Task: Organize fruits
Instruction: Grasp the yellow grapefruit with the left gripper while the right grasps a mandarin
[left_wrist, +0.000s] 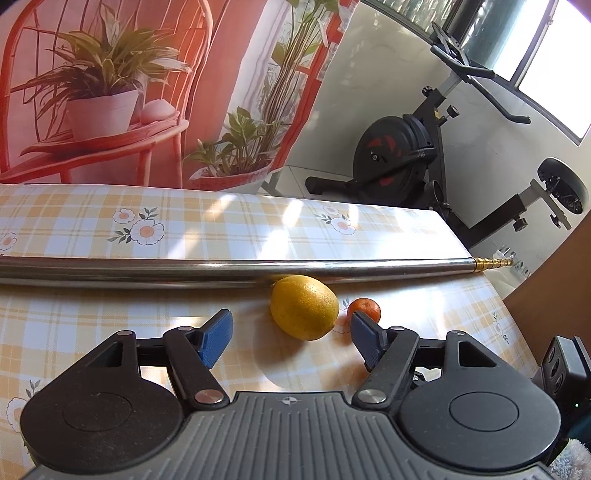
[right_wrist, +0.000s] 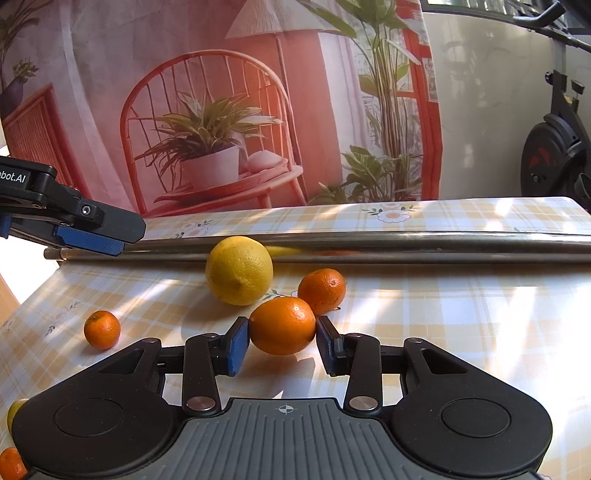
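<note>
Orange (right_wrist: 282, 325) | clamped between right fingers (right_wrist: 236, 345) | left fingers (left_wrist: 216, 338) empty

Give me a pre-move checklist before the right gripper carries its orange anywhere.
1. Right gripper shut on the orange, pads on both sides: ok.
2. Orange lifted off the tablecloth: cannot tell.
3. Neighbouring orange behind it, very close; touching or not: cannot tell.
4. Lemon resting against the metal pole, apart from the held orange: ok.
5. Left gripper open, nothing between its jaws: ok.
6. Small mandarin clear of both grippers: ok.
</note>
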